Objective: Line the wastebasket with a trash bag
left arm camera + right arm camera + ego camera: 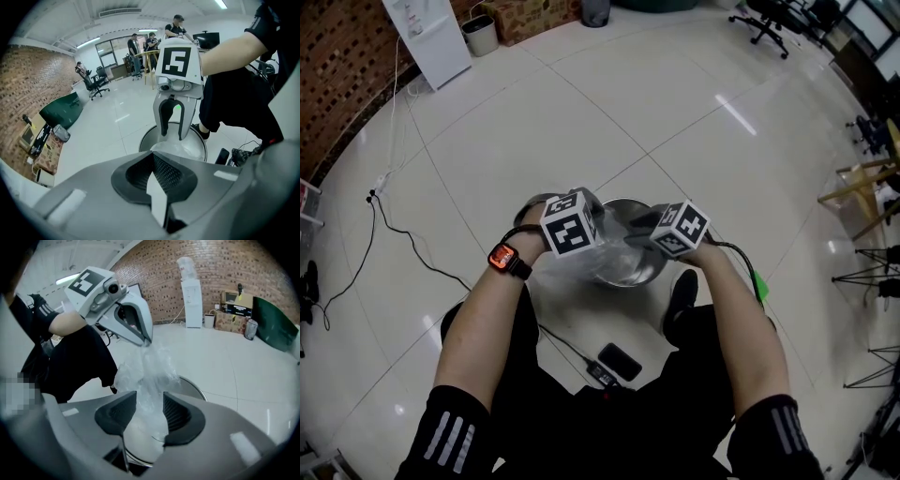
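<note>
A round metal wastebasket stands on the white tiled floor in front of my feet. Above it hangs a clear crumpled trash bag. My left gripper is shut on the bag's top edge, and a white strip of film is pinched between its pads. From the right gripper view the left gripper holds the bag up and the film trails down from its tips. My right gripper is open. The bag passes loosely between its pads, with the wastebasket's rim below. In the left gripper view the right gripper points down over the wastebasket.
A black phone-like device and a cable lie on the floor near my feet. A white water dispenser, a small bin and a cardboard box stand by the brick wall. Wooden furniture stands at the right. Several people stand at a far table.
</note>
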